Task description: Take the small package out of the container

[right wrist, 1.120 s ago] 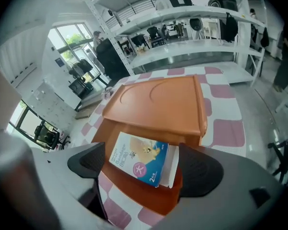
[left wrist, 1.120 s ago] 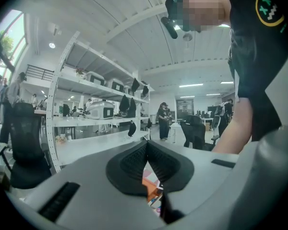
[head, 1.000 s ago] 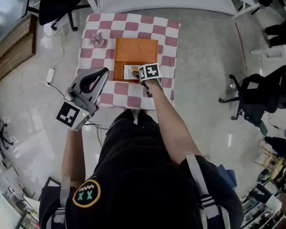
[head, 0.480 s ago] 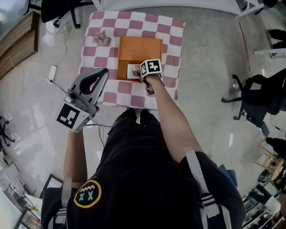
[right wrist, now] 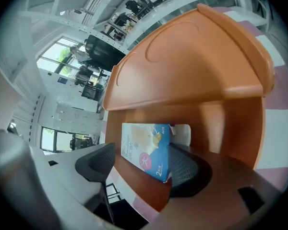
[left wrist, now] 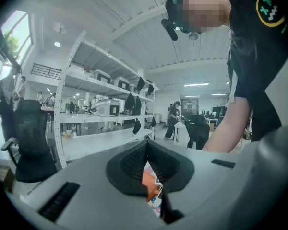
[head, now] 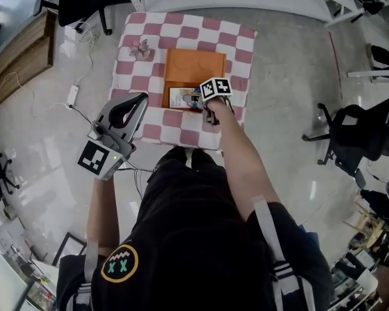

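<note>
Package (right wrist: 146, 150) stands upright in the open front of the orange container (right wrist: 182, 71), right between the right gripper's (right wrist: 141, 164) fingers. The right pad is up against its side and the left pad is still a bit off it, so it's half open with no real squeeze. The jaws have just been closing in on it. The left gripper (head: 141, 97) hasn't budged from a second ago: tips together, empty, off the table's (head: 240, 44) near left corner.

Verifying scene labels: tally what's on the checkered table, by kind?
Orange container: 1
Blue package: 1
White item behind the package, kind unclear: 1
Small grey object: 1
Total: 4
</note>
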The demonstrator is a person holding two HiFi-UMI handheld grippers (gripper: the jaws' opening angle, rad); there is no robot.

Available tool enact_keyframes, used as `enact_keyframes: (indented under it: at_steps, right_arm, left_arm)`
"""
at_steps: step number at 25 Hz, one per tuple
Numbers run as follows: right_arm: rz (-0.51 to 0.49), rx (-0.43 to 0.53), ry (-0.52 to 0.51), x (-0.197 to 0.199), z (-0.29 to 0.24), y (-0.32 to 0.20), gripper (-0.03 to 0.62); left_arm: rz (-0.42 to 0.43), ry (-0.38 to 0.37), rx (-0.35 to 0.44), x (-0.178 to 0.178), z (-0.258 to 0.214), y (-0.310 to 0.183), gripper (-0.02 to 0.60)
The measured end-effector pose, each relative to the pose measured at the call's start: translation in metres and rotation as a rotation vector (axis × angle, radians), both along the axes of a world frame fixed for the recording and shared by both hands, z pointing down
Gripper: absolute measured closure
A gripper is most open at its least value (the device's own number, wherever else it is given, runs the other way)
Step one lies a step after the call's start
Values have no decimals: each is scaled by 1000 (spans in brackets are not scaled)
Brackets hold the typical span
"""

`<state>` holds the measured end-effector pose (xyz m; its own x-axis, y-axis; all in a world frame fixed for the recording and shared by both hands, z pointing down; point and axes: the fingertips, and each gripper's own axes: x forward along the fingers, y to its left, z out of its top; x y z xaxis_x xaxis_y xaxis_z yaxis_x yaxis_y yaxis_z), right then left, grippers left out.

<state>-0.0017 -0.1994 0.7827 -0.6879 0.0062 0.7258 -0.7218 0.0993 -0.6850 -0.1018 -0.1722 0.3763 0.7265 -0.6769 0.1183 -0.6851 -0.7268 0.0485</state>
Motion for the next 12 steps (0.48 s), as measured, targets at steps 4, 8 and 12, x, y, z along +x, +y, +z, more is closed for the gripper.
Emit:
enact_keyframes:
  at_steps: [4, 8, 12]
  right_arm:
    - [-16, -9, -50, 2, -3, 2, 346]
    - [3, 7, -81, 0, -7, -1, 470]
    - [-8, 26, -88, 1, -10, 0, 557]
  left_arm:
    - [-1, -1, -2, 0, 0, -1, 565]
    - [-2, -5, -4, 1, 1, -2, 565]
    - [-3, -4, -3, 1, -1, -4, 565]
